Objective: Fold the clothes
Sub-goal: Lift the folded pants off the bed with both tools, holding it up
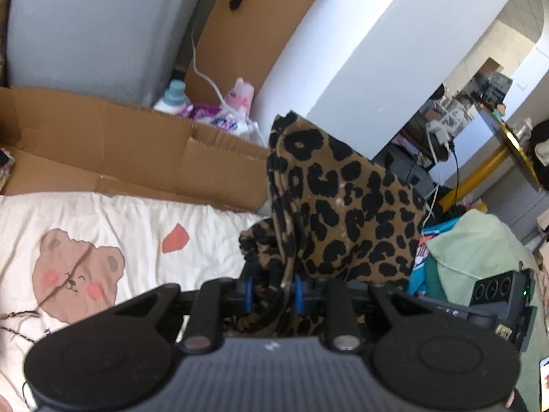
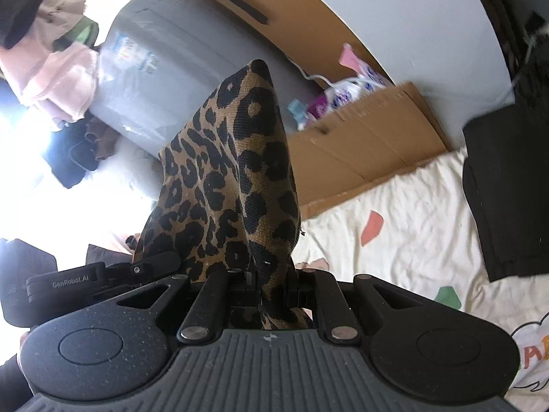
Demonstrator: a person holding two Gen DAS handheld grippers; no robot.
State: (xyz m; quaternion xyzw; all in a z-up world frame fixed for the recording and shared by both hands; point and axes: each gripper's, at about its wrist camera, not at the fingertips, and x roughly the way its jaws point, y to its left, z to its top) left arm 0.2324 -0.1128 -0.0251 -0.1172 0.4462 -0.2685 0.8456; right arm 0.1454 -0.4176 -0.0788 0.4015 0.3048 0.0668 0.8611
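Observation:
A leopard-print garment hangs between both grippers above the bed. My left gripper is shut on a bunched edge of it, the cloth pinched between the blue-padded fingers and rising ahead of them. In the right wrist view the same leopard-print garment stands up in a peak in front of my right gripper, which is shut on a thin fold of it. The other gripper shows at the left edge of that view, and the right one at the right edge of the left wrist view. The garment's lower part is hidden.
A cream bedsheet with a bear print lies below. Flattened cardboard leans along the wall behind it, with detergent bottles. A black garment lies on the sheet at the right. A green cloth pile sits right.

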